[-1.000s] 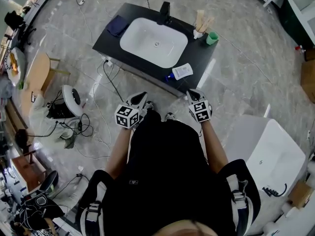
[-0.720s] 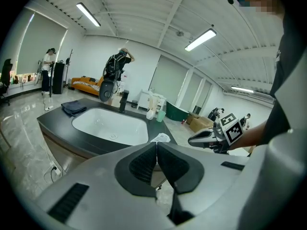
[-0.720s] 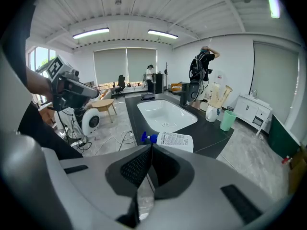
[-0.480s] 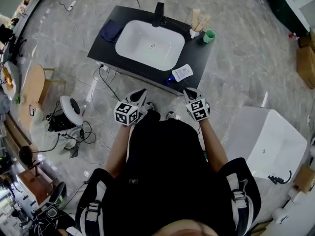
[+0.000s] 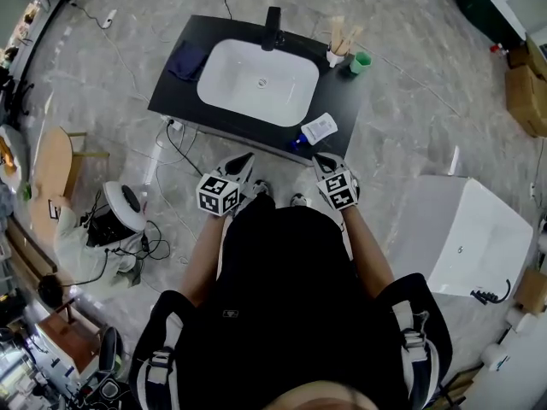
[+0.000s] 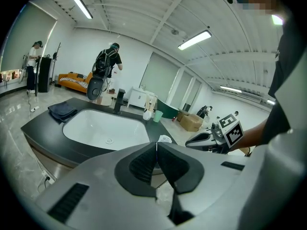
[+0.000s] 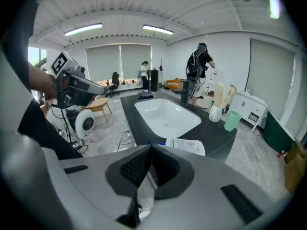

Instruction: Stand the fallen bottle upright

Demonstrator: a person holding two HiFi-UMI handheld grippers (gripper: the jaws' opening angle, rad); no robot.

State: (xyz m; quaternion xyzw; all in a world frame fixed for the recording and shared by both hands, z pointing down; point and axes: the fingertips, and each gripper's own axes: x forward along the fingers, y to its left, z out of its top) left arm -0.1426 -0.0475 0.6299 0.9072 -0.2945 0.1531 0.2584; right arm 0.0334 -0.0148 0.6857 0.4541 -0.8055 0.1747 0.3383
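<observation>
The fallen bottle (image 5: 315, 130) lies on its side on the black counter (image 5: 175, 92) at the front right corner; it is white with a printed label and a blue cap. In the right gripper view the bottle (image 7: 188, 146) shows just beyond the jaws. My right gripper (image 5: 326, 166) hangs shut and empty a short way in front of the counter edge, just short of the bottle. My left gripper (image 5: 243, 167) is shut too, empty, near the counter's front edge. In the left gripper view the bottle (image 6: 164, 139) peeks above the jaws.
A white sink basin (image 5: 257, 82) with a black tap (image 5: 272, 28) fills the counter. A dark cloth (image 5: 185, 61) lies at its left, a green cup (image 5: 361, 61) and a holder with wooden sticks (image 5: 338, 48) at back right. A white tub (image 5: 475, 236) stands right; cables and a fan (image 5: 128, 207) left.
Both grippers and the person have come closer to the counter; the right gripper now sits nearer the fallen bottle. Both stay shut.
</observation>
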